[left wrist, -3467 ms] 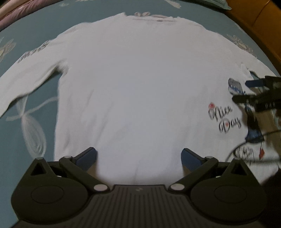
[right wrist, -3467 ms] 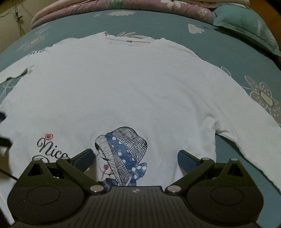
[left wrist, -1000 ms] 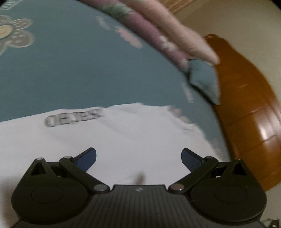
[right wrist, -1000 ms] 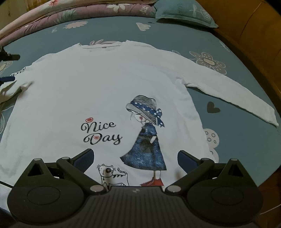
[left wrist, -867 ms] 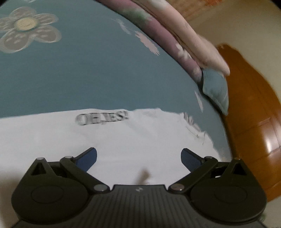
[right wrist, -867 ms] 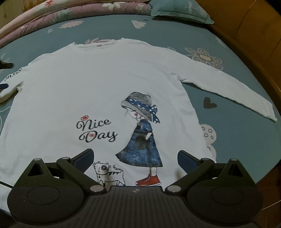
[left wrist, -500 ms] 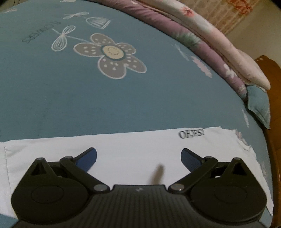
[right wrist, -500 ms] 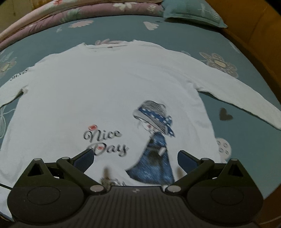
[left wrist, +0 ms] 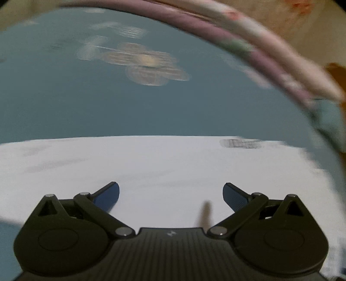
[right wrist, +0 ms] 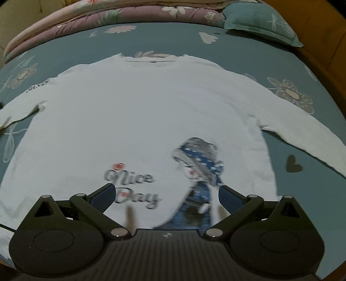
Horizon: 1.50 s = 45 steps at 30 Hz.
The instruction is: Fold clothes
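A white long-sleeved shirt [right wrist: 140, 121] lies flat on the teal bedspread, printed with "Nice Day" and a girl in a blue dress [right wrist: 201, 168]. Both sleeves spread outward; the right sleeve [right wrist: 302, 129] runs toward the bed's right edge. My right gripper [right wrist: 165, 196] hangs open over the lower front of the shirt, above the print. In the left wrist view, the left sleeve [left wrist: 151, 168] crosses the frame as a white band with a small dark print [left wrist: 240, 143]. My left gripper [left wrist: 170, 195] is open just above this sleeve, holding nothing.
The teal bedspread [right wrist: 281, 71] carries flower prints. Folded pink and purple quilts [right wrist: 108, 15] and a teal pillow [right wrist: 259, 19] lie along the far side. A wooden bed frame [right wrist: 324, 39] borders the right. The left wrist view is motion-blurred.
My left gripper has swung out from the shirt's body to above the left sleeve and is still moving. My right gripper drifted slightly over the print. Both stayed open.
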Tool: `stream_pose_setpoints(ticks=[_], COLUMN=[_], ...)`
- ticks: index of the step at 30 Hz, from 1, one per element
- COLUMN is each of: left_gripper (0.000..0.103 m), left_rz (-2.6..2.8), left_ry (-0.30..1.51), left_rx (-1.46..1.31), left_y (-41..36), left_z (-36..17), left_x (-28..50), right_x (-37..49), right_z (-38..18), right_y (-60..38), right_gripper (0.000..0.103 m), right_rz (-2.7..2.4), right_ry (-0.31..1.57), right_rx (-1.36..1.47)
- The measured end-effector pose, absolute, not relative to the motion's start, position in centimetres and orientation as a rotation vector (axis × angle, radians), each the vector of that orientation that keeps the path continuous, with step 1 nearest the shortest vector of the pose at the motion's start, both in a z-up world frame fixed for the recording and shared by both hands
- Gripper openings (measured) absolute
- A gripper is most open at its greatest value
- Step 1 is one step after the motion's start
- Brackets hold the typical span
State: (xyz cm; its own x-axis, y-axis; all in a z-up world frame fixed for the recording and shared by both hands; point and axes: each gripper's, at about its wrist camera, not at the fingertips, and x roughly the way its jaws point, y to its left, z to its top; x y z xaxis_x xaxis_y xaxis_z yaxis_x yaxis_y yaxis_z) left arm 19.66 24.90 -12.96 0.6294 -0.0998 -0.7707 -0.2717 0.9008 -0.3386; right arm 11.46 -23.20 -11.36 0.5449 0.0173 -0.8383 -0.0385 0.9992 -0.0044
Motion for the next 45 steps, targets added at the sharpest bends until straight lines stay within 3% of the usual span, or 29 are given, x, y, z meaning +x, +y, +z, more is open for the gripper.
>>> stream_pose_setpoints(ticks=[4, 16, 26, 37, 45], left_gripper=[0.101, 0.102, 0.102, 0.102, 0.101], left_rz=[0.221, -0.264, -0.452, -0.416, -0.574], left_ry=[0.893, 0.923, 1.024, 1.042, 1.038], left_rx=[-0.391, -0.223, -0.138, 0.032, 0.143], left_y=[25.4, 5.5, -1.7, -0.8, -1.9], left_z=[-12.5, -10.5, -12.3, -13.4, -14.4], left_x=[17.2, 16.9, 15.2, 12.0, 9.6], right_x=[11.0, 7.8, 7.9, 6.7, 6.5], right_z=[-11.4, -15.4, -14.2, -14.3, -15.4], right_y=[-24.8, -29.0, -30.4, -32.9, -27.2], right_gripper=[0.103, 0.103, 0.103, 0.103, 0.103], right_rz=[0.071, 0.135, 0.194, 0.109, 0.201], right_ry=[0.964, 1.029, 0.937, 0.975, 0.949], right_rx=[-0.056, -0.036, 0.077, -0.046, -0.082])
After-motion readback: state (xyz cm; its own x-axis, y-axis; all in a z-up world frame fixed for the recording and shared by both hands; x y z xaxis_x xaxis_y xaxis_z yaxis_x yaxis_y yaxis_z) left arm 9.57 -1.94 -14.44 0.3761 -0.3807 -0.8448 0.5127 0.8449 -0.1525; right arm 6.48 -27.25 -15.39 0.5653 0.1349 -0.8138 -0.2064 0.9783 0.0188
